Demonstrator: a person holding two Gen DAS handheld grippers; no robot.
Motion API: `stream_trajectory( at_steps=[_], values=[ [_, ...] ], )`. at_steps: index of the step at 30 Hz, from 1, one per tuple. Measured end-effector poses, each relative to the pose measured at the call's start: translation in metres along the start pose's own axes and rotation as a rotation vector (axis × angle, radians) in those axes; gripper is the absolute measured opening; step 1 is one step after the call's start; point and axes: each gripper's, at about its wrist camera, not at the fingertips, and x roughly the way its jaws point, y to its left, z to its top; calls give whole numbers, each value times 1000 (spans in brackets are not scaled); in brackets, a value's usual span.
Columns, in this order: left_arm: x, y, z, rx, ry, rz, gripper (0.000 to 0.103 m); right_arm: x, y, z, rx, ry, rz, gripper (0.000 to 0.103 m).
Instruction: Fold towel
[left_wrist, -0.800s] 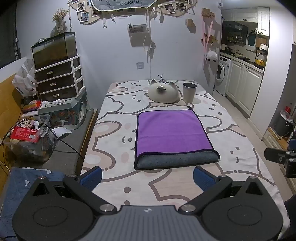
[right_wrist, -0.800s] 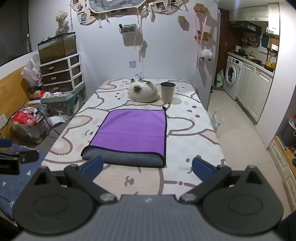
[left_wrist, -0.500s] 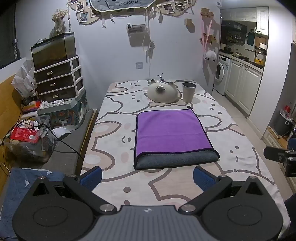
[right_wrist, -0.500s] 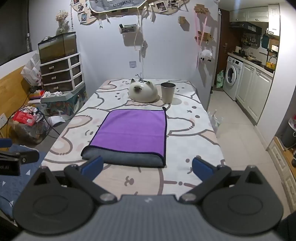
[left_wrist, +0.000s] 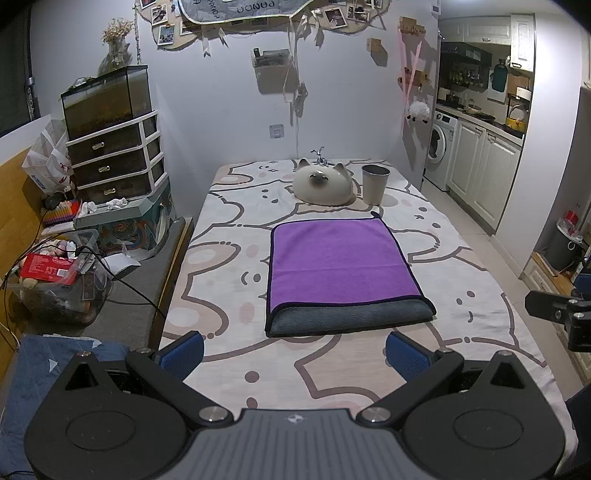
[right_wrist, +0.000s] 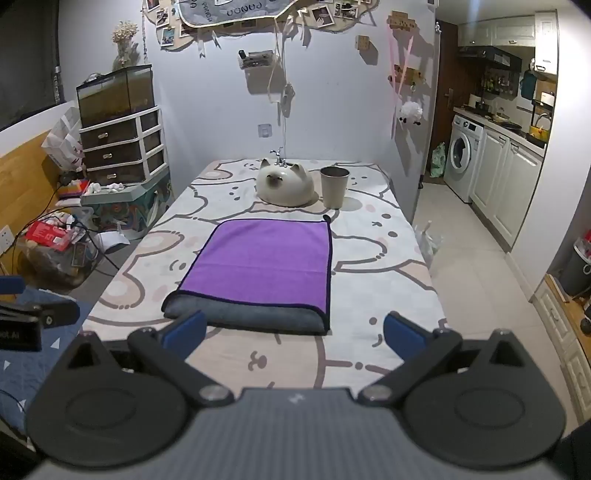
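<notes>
A purple towel (left_wrist: 338, 264) with a grey underside lies folded once on the table, its grey fold edge nearest me; it also shows in the right wrist view (right_wrist: 260, 258). My left gripper (left_wrist: 294, 354) is open and empty, held back above the table's near edge, short of the towel. My right gripper (right_wrist: 293, 332) is open and empty, also short of the towel's near edge. Each gripper shows at the edge of the other's view: the right one (left_wrist: 561, 310) and the left one (right_wrist: 29, 314).
The table (left_wrist: 229, 229) has a cartoon-print cloth. A white cat-shaped bowl (left_wrist: 323, 186) and a grey cup (left_wrist: 375, 184) stand at its far end. Drawers with a tank (left_wrist: 110, 147) and floor clutter are left. Kitchen cabinets (right_wrist: 509, 192) are right.
Nothing has visibly moved; both grippers stay open and the towel lies as before.
</notes>
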Motion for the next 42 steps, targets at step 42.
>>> stream_trajectory(
  at_steps=[42],
  values=[
    [-1, 0, 0, -3, -3, -2, 103, 1, -4, 0, -6, -1, -1, 103]
  ],
)
